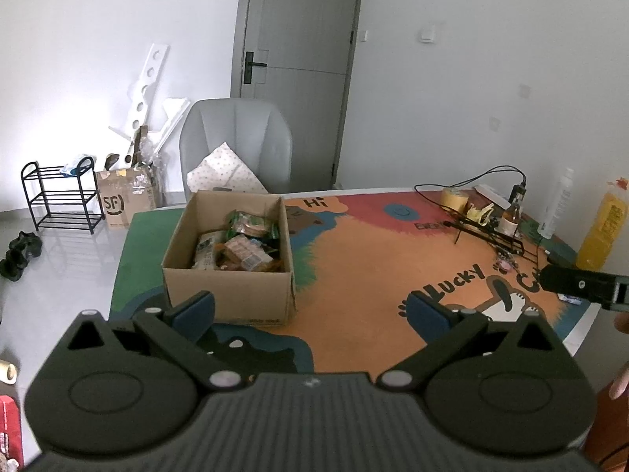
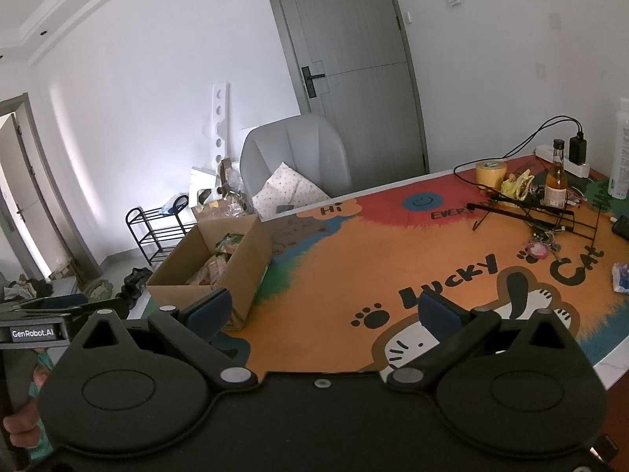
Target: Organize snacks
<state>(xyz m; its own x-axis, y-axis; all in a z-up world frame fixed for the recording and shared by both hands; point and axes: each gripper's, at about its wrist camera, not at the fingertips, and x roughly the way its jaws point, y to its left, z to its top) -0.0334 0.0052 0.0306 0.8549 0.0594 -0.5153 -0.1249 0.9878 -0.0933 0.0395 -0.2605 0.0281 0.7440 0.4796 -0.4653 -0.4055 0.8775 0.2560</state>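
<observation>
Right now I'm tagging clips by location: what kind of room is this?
Probably a lived-in home room: a table under a cartoon mat, a grey padded chair with a cushion, and a shoe rack by the wall.

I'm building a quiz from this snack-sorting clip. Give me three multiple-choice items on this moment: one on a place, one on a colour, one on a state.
1. Where are the snacks?
A. inside the box
B. on the chair
C. spread over the mat

2. What colour is the tape roll?
A. blue
B. yellow
C. black

3. How do the two hand-held grippers stand?
A. both shut on snacks
B. left one shut on the bottle
C. both open, holding nothing

Key:
1 A: the packets lie between the walls of the box, which stands on the mat.
2 B: the roll by the bottle is yellow.
3 C: the left hand-held gripper and the right hand-held gripper each show blue pads wide apart with only mat between them.
</observation>
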